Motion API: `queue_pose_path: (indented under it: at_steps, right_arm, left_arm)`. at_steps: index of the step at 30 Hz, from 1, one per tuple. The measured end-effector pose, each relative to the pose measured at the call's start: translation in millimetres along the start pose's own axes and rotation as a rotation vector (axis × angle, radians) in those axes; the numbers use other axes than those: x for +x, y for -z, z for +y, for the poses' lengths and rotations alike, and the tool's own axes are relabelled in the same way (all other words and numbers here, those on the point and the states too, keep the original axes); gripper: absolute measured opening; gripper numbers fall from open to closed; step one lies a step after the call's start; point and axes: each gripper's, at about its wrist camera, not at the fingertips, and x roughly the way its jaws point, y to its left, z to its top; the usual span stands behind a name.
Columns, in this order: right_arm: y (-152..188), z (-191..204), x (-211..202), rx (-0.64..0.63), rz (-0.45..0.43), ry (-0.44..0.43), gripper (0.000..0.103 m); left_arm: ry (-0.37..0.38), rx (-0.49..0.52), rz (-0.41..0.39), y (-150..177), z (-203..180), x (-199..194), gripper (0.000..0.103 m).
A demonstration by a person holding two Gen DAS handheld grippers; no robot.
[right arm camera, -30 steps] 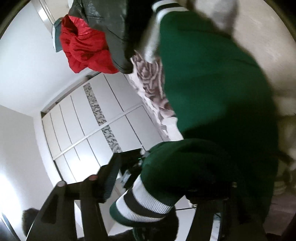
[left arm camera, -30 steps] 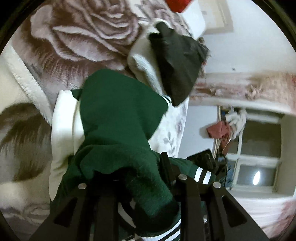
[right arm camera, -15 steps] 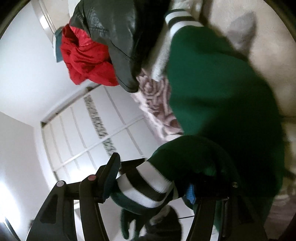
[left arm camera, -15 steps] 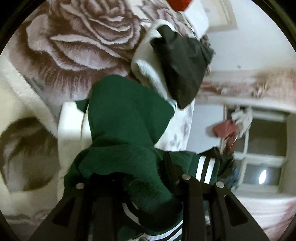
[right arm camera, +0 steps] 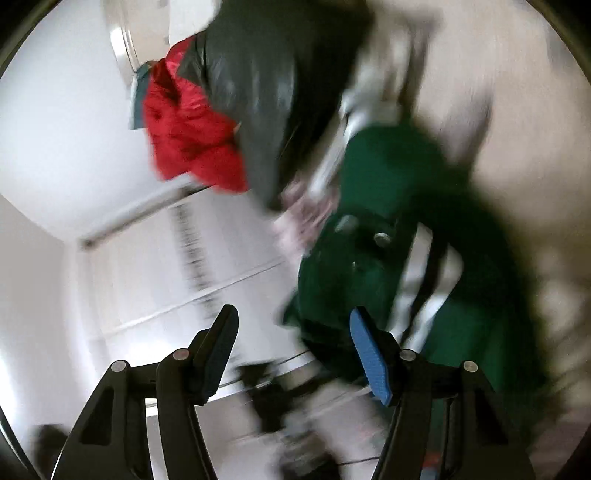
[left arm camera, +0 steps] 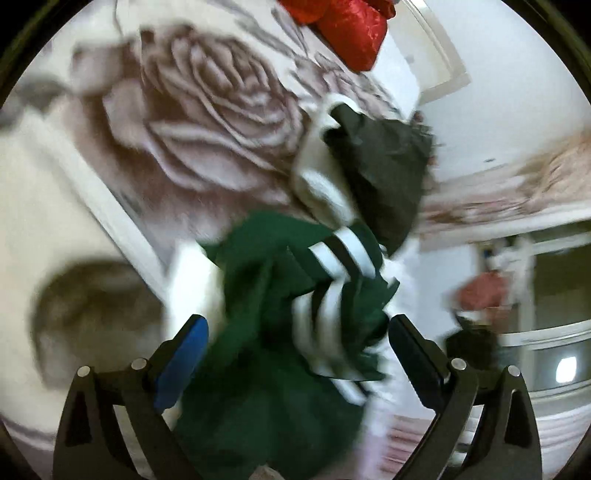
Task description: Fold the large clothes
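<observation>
A dark green jacket (left arm camera: 273, 280) with white striped cuffs lies bunched on the rose-patterned blanket (left arm camera: 207, 122). My left gripper (left arm camera: 295, 332) is open, its jaws wide apart either side of the green cloth, gripping nothing. In the right wrist view the same green jacket (right arm camera: 399, 192) lies right of my right gripper (right arm camera: 293, 325), which is open and empty, its blue-padded finger (right arm camera: 365, 354) beside the cloth. Both views are motion-blurred.
A black leather jacket (left arm camera: 384, 166) with a white fleece lining lies beyond the green one, also seen in the right wrist view (right arm camera: 266, 92). A red garment (right arm camera: 188, 140) lies past it (left arm camera: 351, 33). White wardrobe doors (right arm camera: 192, 266) stand off the bed.
Both grippers were shut on the green jacket's cuffs; both have now opened and let go. The jacket has dropped onto the blanket and both grippers have pulled back a little.
</observation>
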Motion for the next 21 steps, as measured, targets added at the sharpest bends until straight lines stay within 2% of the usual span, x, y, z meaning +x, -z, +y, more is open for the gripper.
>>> queue_pose_path:
  at_steps: [2, 4, 5, 6, 7, 9, 11, 12, 14, 18, 19, 20, 21]
  right_arm:
    - [2, 10, -6, -0.109, 0.024, 0.116, 0.066]
    - [11, 13, -9, -0.250, 0.070, 0.245, 0.077]
    - [14, 10, -5, -0.303, 0.107, 0.301, 0.079]
    - [16, 4, 4, -0.347, 0.157, 0.360, 0.083]
    - [16, -5, 17, -0.394, 0.217, 0.415, 0.083]
    - [15, -28, 48, -0.469, 0.331, 0.471, 0.083]
    - [7, -53, 83, -0.484, 0.433, 0.468, 0.084]
    - [2, -63, 95, -0.472, 0.457, 0.445, 0.098]
    - [-8, -78, 114, -0.414, 0.502, 0.364, 0.103]
    - [-5, -81, 125, -0.421, 0.492, 0.317, 0.103]
    - [-2, -81, 122, -0.411, 0.476, 0.315, 0.100]
    - [1, -82, 116, -0.388, 0.459, 0.297, 0.092]
    - [4, -83, 109, -0.362, 0.434, 0.289, 0.075]
  left_arm:
    - [-0.062, 0.018, -0.035, 6, -2, -3, 0.100]
    - [-0.135, 0.035, -0.065, 19, 2, -8, 0.100]
    - [-0.180, 0.047, -0.075, 27, 5, -9, 0.100]
    - [-0.280, 0.070, -0.093, 38, 8, -9, 0.100]
    - [-0.346, 0.091, -0.102, 46, 11, -6, 0.100]
    - [-0.516, 0.125, -0.114, 67, 24, 1, 0.100]
    - [-0.582, 0.095, -0.115, 83, 41, 2, 0.100]
    - [-0.579, 0.056, -0.121, 93, 52, 1, 0.100]
    - [-0.572, -0.004, -0.133, 106, 69, -5, 0.100]
    - [-0.596, -0.052, -0.150, 129, 84, -14, 0.100]
    - [-0.602, -0.065, -0.155, 133, 87, -17, 0.100]
    - [-0.610, -0.079, -0.161, 136, 89, -20, 0.100]
    - [-0.613, -0.086, -0.165, 138, 90, -23, 0.100]
